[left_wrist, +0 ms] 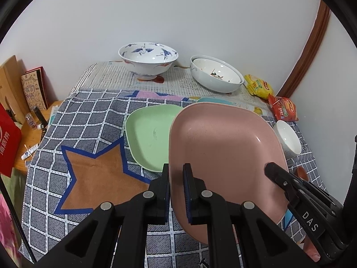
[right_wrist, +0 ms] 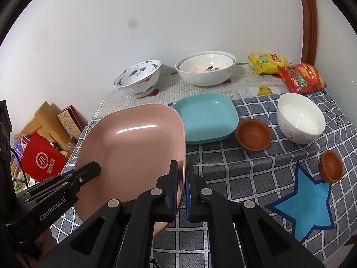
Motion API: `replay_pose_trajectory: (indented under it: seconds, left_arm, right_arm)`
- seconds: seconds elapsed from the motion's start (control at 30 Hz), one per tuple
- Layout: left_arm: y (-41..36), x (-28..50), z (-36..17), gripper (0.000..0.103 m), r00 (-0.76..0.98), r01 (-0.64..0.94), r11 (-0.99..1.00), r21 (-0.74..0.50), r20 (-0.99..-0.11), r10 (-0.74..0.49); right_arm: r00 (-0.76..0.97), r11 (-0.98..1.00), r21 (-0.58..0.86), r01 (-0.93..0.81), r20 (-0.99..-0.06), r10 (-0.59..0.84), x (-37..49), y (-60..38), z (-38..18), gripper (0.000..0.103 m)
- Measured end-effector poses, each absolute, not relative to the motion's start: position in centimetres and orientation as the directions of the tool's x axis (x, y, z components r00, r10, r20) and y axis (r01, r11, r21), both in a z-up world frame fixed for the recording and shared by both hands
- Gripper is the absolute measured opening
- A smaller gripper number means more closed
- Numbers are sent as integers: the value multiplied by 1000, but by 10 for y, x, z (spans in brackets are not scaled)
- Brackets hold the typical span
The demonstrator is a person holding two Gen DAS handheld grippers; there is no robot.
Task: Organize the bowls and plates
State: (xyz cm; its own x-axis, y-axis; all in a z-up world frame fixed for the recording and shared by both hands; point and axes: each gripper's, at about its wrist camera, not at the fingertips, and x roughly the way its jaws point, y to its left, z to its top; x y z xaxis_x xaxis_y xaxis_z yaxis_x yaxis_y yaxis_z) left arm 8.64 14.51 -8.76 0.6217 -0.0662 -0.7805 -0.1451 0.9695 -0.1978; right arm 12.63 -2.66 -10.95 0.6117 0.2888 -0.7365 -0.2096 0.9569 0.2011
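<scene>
Held the pink plate (left_wrist: 223,151) aloft over the table's (right_wrist: 256,174) near edge, tilted, left gripper (left_wrist: 176,192) and right gripper (right_wrist: 181,189) each clamped on an opposite rim, probably to steady so wide a dish. Left the green plate (left_wrist: 148,136) flat beneath, likely the stacking base; blue plate (right_wrist: 206,118) further back.

Tilted pink plate (left_wrist: 223,147), lifted off the table

Checked-cloth table (right_wrist: 256,163): green plate (left_wrist: 149,134), blue plate (right_wrist: 205,118), bowls, perhaps snack packets (right_wrist: 301,78).
</scene>
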Motion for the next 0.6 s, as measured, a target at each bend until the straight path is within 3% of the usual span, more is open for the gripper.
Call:
replay_pose_trajectory:
  seconds: [0.6]
  left_arm:
    - [165, 97, -119, 11, 580, -181, 959, -217, -811, -74]
  right_arm:
    - [569, 959, 177, -221, -775, 274, 142, -5, -136, 6]
